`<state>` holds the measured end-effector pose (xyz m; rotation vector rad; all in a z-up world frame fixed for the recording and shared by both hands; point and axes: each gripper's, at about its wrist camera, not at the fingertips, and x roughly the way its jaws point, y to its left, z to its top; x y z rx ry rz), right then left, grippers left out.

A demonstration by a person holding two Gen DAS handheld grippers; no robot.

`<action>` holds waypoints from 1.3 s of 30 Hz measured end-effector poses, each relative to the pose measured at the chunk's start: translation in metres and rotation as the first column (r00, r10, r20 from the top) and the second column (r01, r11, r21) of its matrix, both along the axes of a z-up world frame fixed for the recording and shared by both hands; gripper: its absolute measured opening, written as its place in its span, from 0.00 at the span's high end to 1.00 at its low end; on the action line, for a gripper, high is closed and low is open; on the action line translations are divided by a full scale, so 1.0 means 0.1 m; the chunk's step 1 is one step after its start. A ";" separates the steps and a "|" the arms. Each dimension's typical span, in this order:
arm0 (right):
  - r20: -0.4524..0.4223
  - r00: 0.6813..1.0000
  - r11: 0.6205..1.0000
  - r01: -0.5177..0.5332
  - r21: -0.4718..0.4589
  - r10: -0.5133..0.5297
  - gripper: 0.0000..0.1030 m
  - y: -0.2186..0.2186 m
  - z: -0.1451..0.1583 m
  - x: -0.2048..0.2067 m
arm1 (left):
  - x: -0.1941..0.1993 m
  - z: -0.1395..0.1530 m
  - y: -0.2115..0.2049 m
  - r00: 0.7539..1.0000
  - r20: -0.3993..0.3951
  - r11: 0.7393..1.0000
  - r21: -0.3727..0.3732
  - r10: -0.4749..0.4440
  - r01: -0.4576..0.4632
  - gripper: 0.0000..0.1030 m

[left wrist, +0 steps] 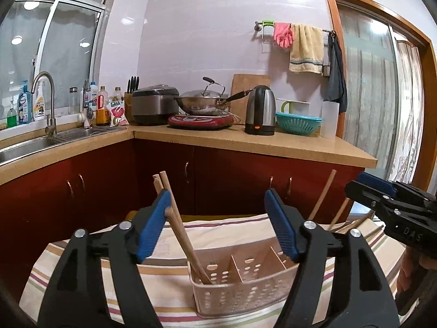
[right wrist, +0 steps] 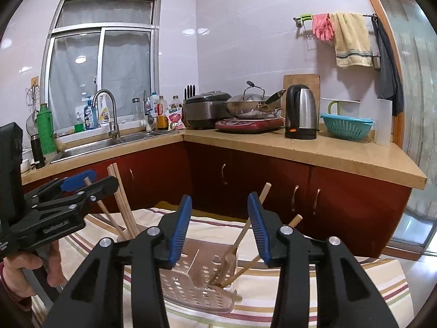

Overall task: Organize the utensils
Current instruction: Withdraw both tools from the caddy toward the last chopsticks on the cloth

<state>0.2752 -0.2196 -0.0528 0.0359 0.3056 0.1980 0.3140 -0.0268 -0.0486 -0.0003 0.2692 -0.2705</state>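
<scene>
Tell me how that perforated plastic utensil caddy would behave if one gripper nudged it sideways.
The caddy looks thin-walled and light, so it would probably slide on the striped cloth. The chopsticks lean high out of its end compartment, so it may tip that way.

My black, blue-padded left gripper [left wrist: 218, 224] hangs over pale wooden chopsticks [left wrist: 180, 227] in a translucent holder [left wrist: 240, 292] on the striped cloth [left wrist: 164, 281].

Right gripper [right wrist: 218, 229] jaws parted, nothing pressed between the blue pads. Below them a perforated utensil caddy [right wrist: 191, 284] on striped cloth [right wrist: 327, 287]. Chopsticks [right wrist: 240, 237] lean in its 3 o'clock compartment, more chopsticks [right wrist: 124, 207] at 9 o'clock. Left gripper [right wrist: 82, 184] at 9 o'clock, jaws apart.
</scene>
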 end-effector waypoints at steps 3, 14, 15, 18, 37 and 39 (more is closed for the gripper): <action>0.010 1.000 1.000 0.015 -0.002 -0.015 0.51 -0.01 0.00 -0.15 | -0.18 0.02 0.02 1.000 0.008 1.000 -0.002 0.014 -0.014 0.29; -0.023 0.996 0.995 0.080 -0.059 -0.081 0.45 0.01 -0.39 -0.80 | -0.94 -0.29 0.07 0.998 -0.033 0.998 0.021 0.058 -0.058 0.25; -0.038 0.996 0.995 0.080 -0.061 -0.083 0.45 0.02 -0.47 -0.86 | -1.02 -0.34 0.08 0.997 -0.041 0.998 0.026 0.062 -0.061 0.25; -0.070 0.994 0.995 0.080 -0.059 -0.084 0.45 0.01 -0.62 -1.00 | -1.19 -0.48 0.10 0.995 -0.062 0.997 0.037 0.073 -0.071 0.25; -0.197 0.976 0.994 0.073 -0.085 -0.088 0.45 0.05 -1.49 -1.82 | -1.99 -1.18 0.35 0.974 -0.187 0.991 0.043 0.130 -0.125 0.25; -0.212 0.974 0.995 0.065 -0.082 -0.081 0.45 0.06 -1.57 -1.89 | -2.05 -1.22 0.36 0.972 -0.192 0.991 0.047 0.134 -0.127 0.25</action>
